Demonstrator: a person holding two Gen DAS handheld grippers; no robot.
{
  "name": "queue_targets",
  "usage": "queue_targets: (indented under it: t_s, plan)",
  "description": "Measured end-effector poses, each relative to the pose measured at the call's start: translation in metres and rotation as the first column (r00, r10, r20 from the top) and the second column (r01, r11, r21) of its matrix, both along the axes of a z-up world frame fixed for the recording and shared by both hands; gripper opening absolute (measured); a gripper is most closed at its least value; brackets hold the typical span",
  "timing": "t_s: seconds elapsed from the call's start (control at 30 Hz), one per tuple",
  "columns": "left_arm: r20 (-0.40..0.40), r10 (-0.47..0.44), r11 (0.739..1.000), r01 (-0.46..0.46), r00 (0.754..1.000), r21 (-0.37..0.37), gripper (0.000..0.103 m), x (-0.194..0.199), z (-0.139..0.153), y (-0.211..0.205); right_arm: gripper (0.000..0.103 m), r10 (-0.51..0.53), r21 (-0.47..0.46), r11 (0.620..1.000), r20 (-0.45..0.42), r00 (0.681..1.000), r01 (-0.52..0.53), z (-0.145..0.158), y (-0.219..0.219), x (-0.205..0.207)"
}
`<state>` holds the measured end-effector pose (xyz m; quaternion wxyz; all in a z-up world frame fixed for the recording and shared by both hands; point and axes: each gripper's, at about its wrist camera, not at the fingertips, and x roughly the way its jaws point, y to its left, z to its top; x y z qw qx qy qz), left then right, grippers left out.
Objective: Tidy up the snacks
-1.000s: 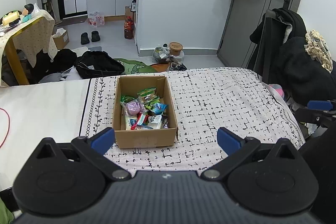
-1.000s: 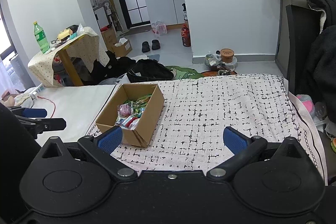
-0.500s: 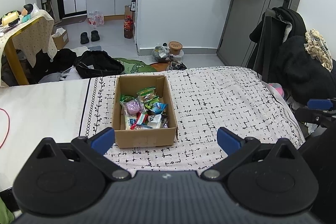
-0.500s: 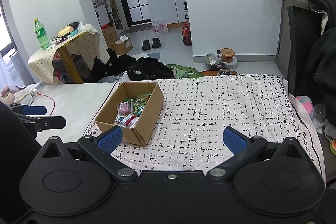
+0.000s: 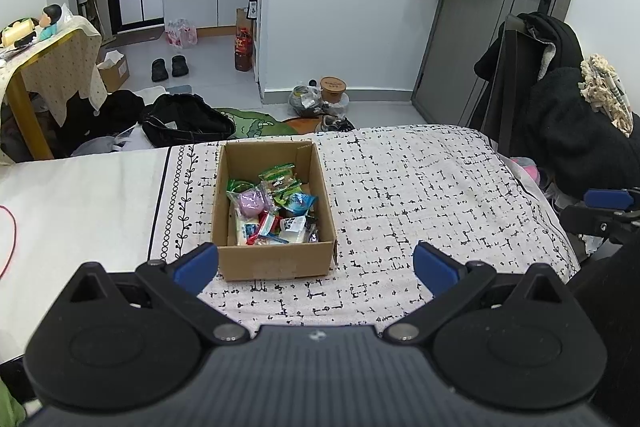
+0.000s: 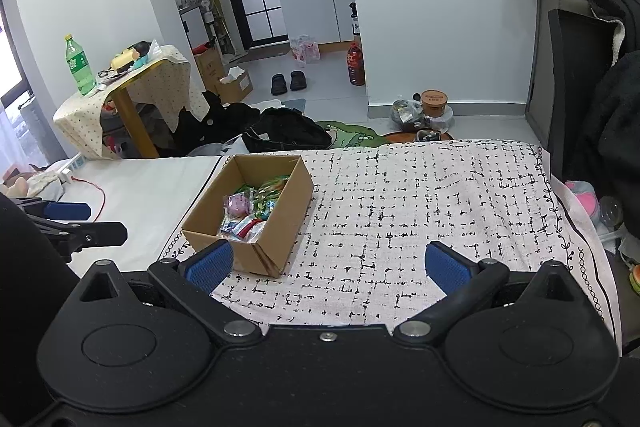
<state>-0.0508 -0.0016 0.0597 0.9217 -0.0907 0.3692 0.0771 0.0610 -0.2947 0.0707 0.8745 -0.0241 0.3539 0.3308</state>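
An open cardboard box (image 5: 276, 261) stands on a black-and-white patterned cloth (image 5: 420, 195) on the bed. It holds several wrapped snacks (image 5: 276, 207), green, purple, blue and white. The box also shows in the right wrist view (image 6: 280, 211), left of centre. My left gripper (image 5: 316, 269) is open and empty, just short of the box's near wall. My right gripper (image 6: 328, 265) is open and empty, above the cloth to the right of the box. Each gripper's blue pad shows at the edge of the other's view.
A plain white sheet (image 5: 80, 195) covers the bed left of the cloth. A red cable (image 6: 98, 193) lies on it. Beyond the bed are a black bag (image 5: 184, 121), a clothed side table (image 6: 120, 87) and a chair with dark clothes (image 5: 560, 115).
Both views have shifted slightly; the box sits a little higher and farther in each frame. The grippers stay open and empty.
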Motion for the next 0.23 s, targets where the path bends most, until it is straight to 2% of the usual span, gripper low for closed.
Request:
queue_targets:
  t_s: [0.23]
  plan:
    - [-0.004,0.006,1.000,-0.006,1.000,-0.004,0.103,0.0009,0.0008,0.0006,0.103,0.001,0.005,1.000,-0.002,1.000,-0.001,0.0001,0.0013,-0.0014]
